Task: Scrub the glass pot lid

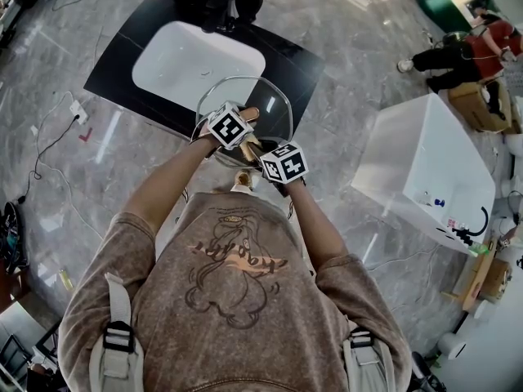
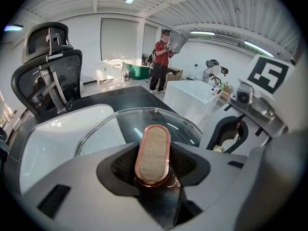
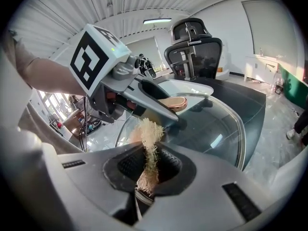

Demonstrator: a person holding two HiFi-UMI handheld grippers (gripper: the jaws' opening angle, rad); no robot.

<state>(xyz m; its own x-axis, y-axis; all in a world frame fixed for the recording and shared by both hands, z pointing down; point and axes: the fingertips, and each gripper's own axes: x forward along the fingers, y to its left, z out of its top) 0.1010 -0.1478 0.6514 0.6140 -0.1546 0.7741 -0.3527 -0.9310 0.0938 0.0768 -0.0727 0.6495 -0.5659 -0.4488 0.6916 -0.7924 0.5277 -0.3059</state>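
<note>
"Two grippers are at work; what has each got?"

"The left gripper (image 1: 239,123) has its fingers (image 2: 82,177) clenched on the oval handle (image 2: 153,153) of the glass lid (image 1: 276,104). The handle has a copper-coloured rim and a cork-like top. The right gripper (image 1: 265,158) has its fingers (image 3: 96,177) clamped on a pale, stringy scrubber (image 3: 150,138), which stands up between them with its frayed end uppermost."

"And where is the lid?"

"The person holds it out in front of the chest, over the near edge of the black counter (image 1: 122,68), just this side of the white sink (image 1: 192,60). It is held by the handle, and the clear dome spreads away beyond the left fingers."

"Does the scrubber reach the glass?"

"Its frayed end comes up to the lid's near rim, just under the left gripper. Whether the fibres actually press on the glass cannot be told from any view."

"How do the two grippers sit?"

"Close together, their marker cubes almost side by side, the right one nearer the person's body."

"Anything else about?"

"A black office chair (image 2: 48,66) stands behind the counter. A white box-shaped tub (image 1: 425,166) sits on the grey marble floor (image 1: 343,31) to the right, and a person in a red top (image 2: 161,57) stands farther off."
</note>
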